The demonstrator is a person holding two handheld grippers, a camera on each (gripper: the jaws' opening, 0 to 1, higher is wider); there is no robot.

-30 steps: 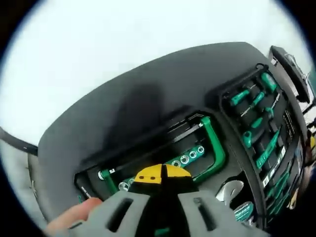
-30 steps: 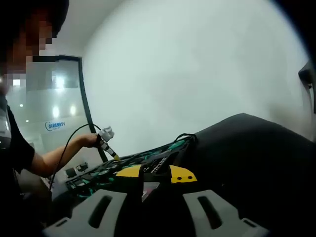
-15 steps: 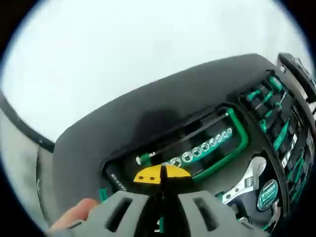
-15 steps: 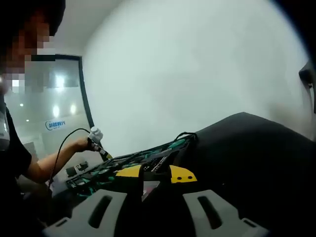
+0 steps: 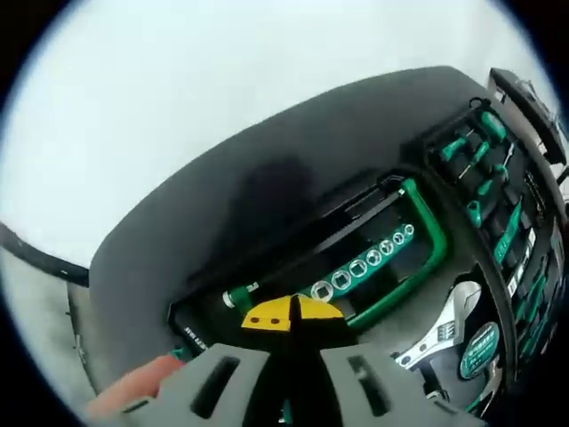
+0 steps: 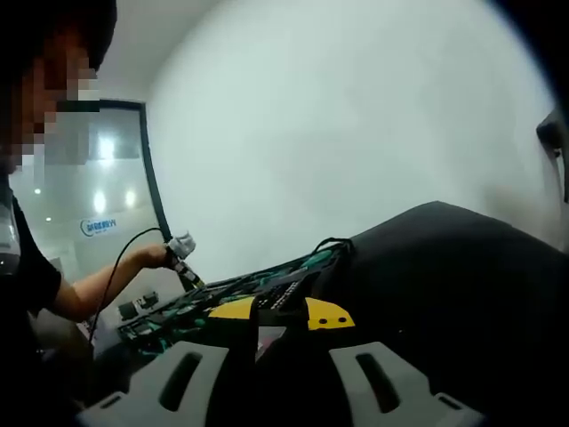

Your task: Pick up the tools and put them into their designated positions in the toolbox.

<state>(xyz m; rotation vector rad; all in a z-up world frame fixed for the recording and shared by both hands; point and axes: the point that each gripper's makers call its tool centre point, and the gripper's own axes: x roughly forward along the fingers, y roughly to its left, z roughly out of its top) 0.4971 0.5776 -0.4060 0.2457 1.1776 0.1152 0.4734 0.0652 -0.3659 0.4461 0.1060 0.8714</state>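
The open black toolbox holds a row of chrome sockets inside a green U-shaped frame. My left gripper hovers just in front of that row, its yellow tips pressed together; a bit of green shows low between the fingers. An adjustable wrench and green-handled screwdrivers lie to the right. In the right gripper view my right gripper sits by the toolbox lid, jaws slightly parted on a dark tool. The left gripper is over the tool tray.
A round green tape measure sits beside the wrench. A fingertip shows by my left gripper. A person's hand and cable hold the left gripper. A glass wall with a black frame stands behind; a white wall lies beyond the toolbox.
The left gripper shifted away over the socket row, then came back a little; the hand in the right gripper view moved left and returned. The right gripper stayed still.
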